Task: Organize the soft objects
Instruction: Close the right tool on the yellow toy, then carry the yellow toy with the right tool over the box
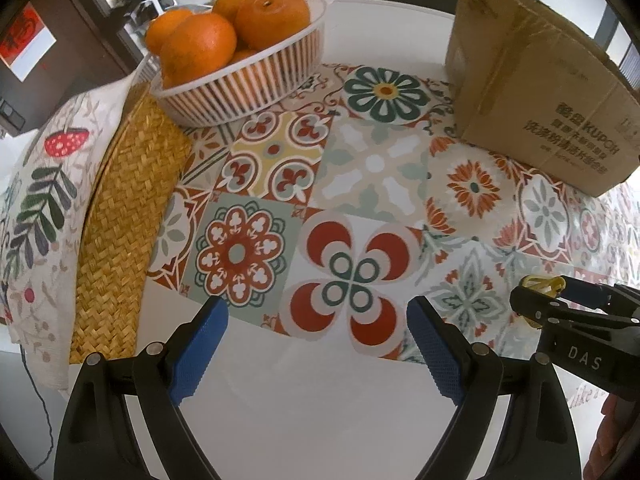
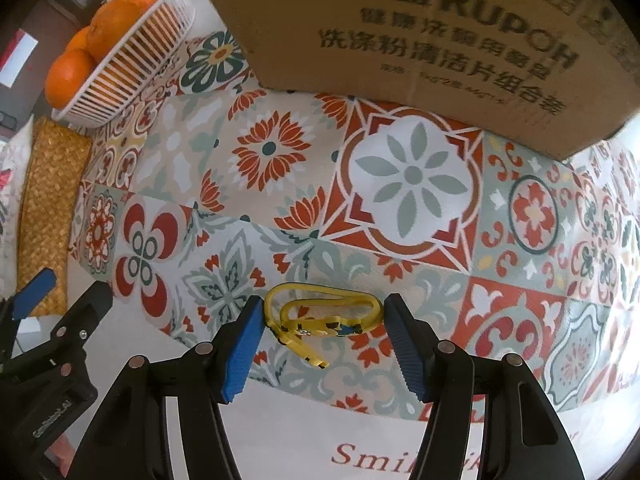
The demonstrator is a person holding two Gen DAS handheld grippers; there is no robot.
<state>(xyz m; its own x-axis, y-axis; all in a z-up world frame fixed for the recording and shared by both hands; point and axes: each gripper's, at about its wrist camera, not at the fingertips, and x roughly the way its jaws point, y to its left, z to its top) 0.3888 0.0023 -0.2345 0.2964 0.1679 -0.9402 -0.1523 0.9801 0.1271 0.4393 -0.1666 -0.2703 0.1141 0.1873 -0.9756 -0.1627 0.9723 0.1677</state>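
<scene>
The brown box says KUPOH, the tablecloth says "Smil", and both grippers, left and right, are wide apart around nothing.

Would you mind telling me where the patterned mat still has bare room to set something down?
The widest free patch lies mid-mat, bordered by the orange basket, woven mat and cardboard box. Crowded spots: the left edge by the folded cloth, and the front right, where the right tongs straddle the yellow strap.
</scene>
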